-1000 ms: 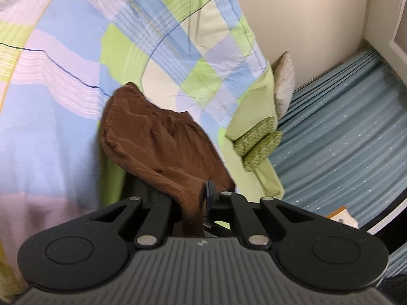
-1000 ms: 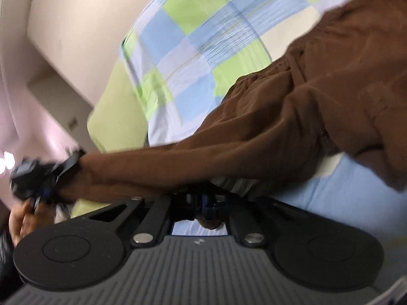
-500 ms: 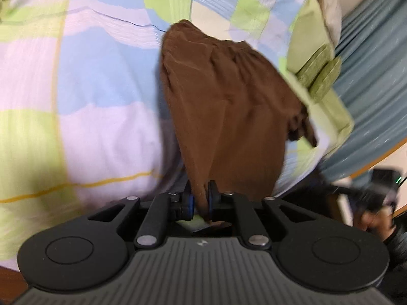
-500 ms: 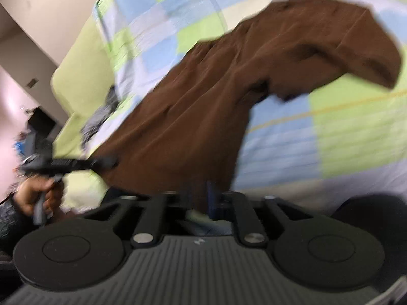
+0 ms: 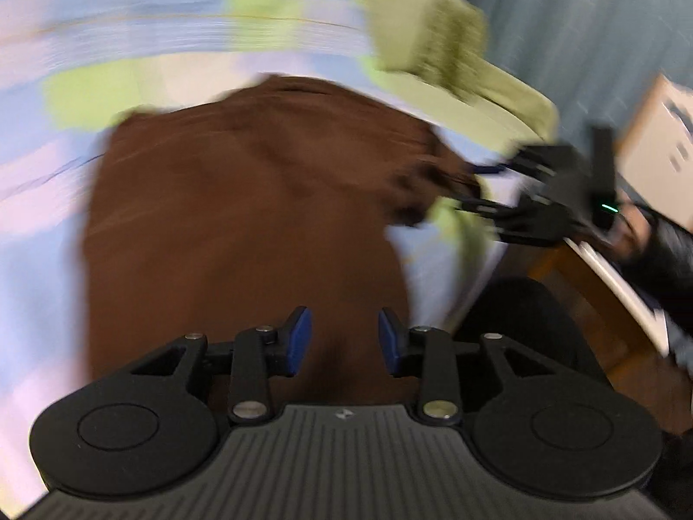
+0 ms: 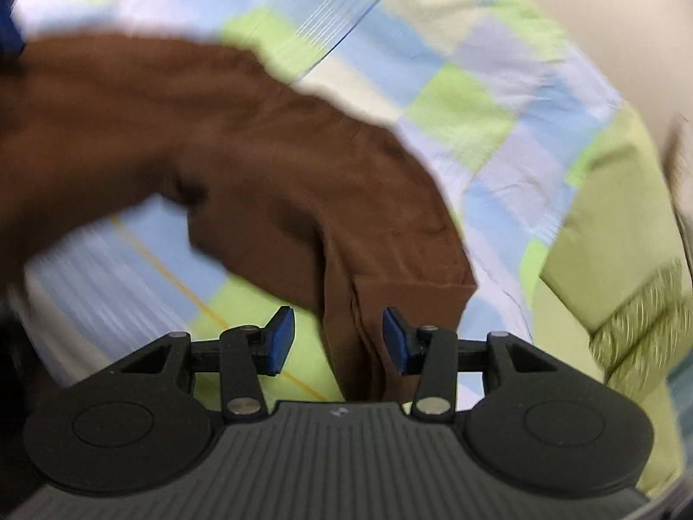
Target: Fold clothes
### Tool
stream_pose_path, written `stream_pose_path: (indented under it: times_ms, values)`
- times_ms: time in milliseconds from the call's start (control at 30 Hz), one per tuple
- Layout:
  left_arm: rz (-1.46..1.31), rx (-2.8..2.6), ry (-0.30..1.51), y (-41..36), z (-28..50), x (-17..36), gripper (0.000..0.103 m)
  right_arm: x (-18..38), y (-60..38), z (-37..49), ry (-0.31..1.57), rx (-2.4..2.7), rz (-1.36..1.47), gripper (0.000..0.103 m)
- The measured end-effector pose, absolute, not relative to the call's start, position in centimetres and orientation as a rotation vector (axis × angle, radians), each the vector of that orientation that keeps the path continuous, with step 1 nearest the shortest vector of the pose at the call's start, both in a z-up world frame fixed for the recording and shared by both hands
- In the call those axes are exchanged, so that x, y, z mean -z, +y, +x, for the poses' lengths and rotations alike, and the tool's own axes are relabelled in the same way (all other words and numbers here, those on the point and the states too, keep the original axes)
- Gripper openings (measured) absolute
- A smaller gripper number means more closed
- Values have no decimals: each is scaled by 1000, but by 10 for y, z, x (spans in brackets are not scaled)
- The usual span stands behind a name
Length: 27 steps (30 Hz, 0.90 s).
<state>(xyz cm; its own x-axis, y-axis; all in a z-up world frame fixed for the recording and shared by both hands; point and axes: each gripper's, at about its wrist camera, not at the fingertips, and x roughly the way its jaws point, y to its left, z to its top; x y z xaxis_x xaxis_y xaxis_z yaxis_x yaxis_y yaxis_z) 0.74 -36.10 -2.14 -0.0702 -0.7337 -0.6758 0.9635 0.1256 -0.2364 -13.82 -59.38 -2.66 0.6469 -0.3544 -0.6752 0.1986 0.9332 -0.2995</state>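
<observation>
A brown garment [image 5: 242,216] lies spread on a checked blue, green and white bedsheet [image 5: 130,13]. My left gripper [image 5: 344,342] is open just above the garment's near edge, with cloth under the gap. The right gripper [image 5: 511,190] shows in the left wrist view at the garment's far right corner. In the right wrist view the brown garment [image 6: 268,164] runs from the upper left down between the pads of my right gripper [image 6: 338,342], which is open. Both views are blurred by motion.
A green pillow [image 5: 437,43] lies at the head of the bed, also in the right wrist view [image 6: 606,234]. A blue-grey curtain [image 5: 584,30] hangs behind. A white box [image 5: 658,138] stands at the right. A wooden bed edge [image 5: 584,294] shows lower right.
Both grippers have opened and let go of the brown garment, which now lies spread on the bed. Both cameras swung toward the bed.
</observation>
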Motion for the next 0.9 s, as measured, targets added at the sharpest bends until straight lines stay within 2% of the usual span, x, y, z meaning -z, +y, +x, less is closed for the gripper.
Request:
stream_pose_path:
  times_ms: [133, 300, 500, 800, 900]
  values:
    - [439, 1550, 697, -425, -26, 27, 41, 27, -605, -125, 858, 332, -441, 40]
    - [519, 1533, 536, -468, -47, 31, 42, 28, -618, -130, 804, 345, -346, 40]
    - [692, 1426, 537, -497, -56, 53, 40, 28, -634, -135, 738, 360, -234, 39]
    - [634, 1379, 574, -489, -50, 47, 40, 39, -636, -134, 732, 364, -204, 39]
    - [609, 1373, 600, -502, -47, 51, 40, 39, -640, -137, 720, 380, -161, 31]
